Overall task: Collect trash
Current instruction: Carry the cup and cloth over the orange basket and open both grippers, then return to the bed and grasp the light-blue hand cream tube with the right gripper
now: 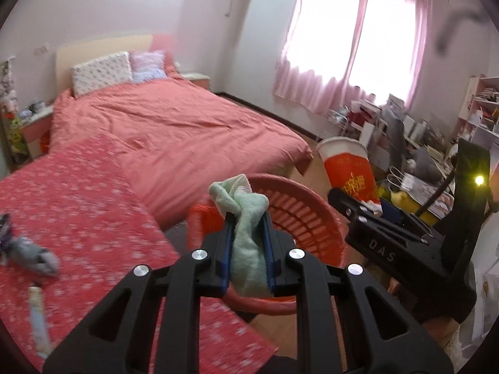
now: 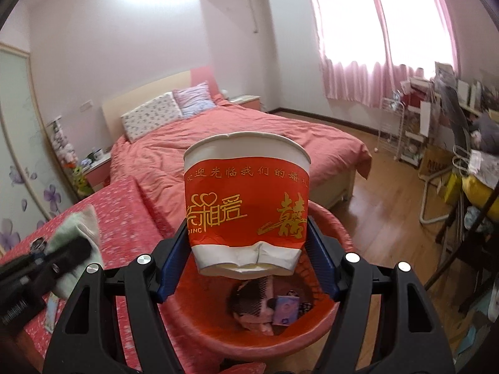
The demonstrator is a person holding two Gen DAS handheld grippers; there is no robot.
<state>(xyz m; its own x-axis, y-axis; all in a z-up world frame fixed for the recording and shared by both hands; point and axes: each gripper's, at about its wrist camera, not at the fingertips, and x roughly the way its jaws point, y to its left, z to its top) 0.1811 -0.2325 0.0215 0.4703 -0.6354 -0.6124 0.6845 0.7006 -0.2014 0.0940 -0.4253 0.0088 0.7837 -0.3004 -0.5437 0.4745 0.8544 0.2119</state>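
Note:
My left gripper (image 1: 248,218) is shut on a pale green cloth (image 1: 246,243) and holds it over the near rim of a red plastic basket (image 1: 305,215). My right gripper (image 2: 248,230) is shut on a red-and-white paper cup (image 2: 246,199) with gold lettering, held upright above the same basket (image 2: 324,321), which holds several bits of trash (image 2: 271,305). The cup (image 1: 349,168) and right gripper (image 1: 358,205) show at the right of the left wrist view. The cloth (image 2: 78,227) and left gripper (image 2: 71,249) show at the left of the right wrist view.
A table with a red floral cloth (image 1: 87,205) carries a grey crumpled item (image 1: 37,255) and a thin wrapper (image 1: 37,321). Behind it stands a bed with a coral cover (image 1: 174,118). A cluttered desk and shelves (image 1: 436,143) line the right wall on wooden floor (image 2: 383,199).

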